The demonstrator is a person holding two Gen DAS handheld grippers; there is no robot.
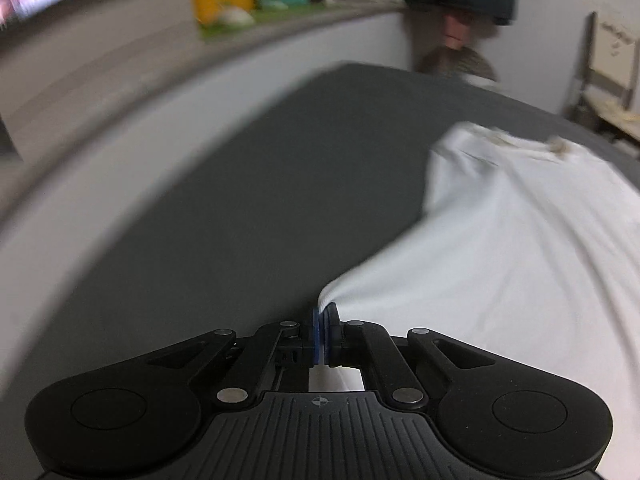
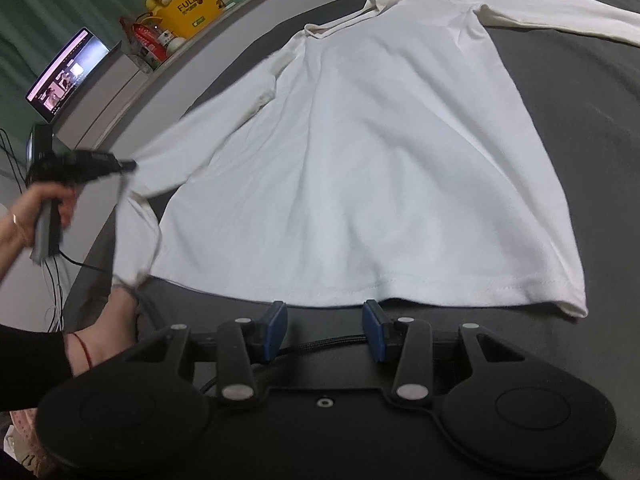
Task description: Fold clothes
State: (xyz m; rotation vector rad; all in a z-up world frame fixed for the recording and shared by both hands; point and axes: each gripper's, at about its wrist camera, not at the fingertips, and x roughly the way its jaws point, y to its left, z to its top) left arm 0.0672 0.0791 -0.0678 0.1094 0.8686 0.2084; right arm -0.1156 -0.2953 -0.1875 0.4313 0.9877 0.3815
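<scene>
A white long-sleeved shirt point(image 2: 360, 160) lies spread flat on a dark grey bed point(image 2: 580, 120), collar at the far end, hem nearest me. My left gripper point(image 1: 325, 314) is shut on the shirt's left sleeve point(image 1: 400, 276) and holds it lifted off the bed; it also shows in the right wrist view point(image 2: 128, 166), held by a hand at the left. My right gripper point(image 2: 325, 322) is open and empty, just in front of the shirt's hem. The right sleeve point(image 2: 560, 20) lies stretched out at the far right.
A grey ledge point(image 2: 168, 68) runs along the bed's far side with a yellow box point(image 2: 192, 8), a plush toy and small items. A laptop point(image 2: 68, 72) stands at the left. A person's foot point(image 2: 116, 320) rests on the bed near the hem's left corner. Cables hang at the far left.
</scene>
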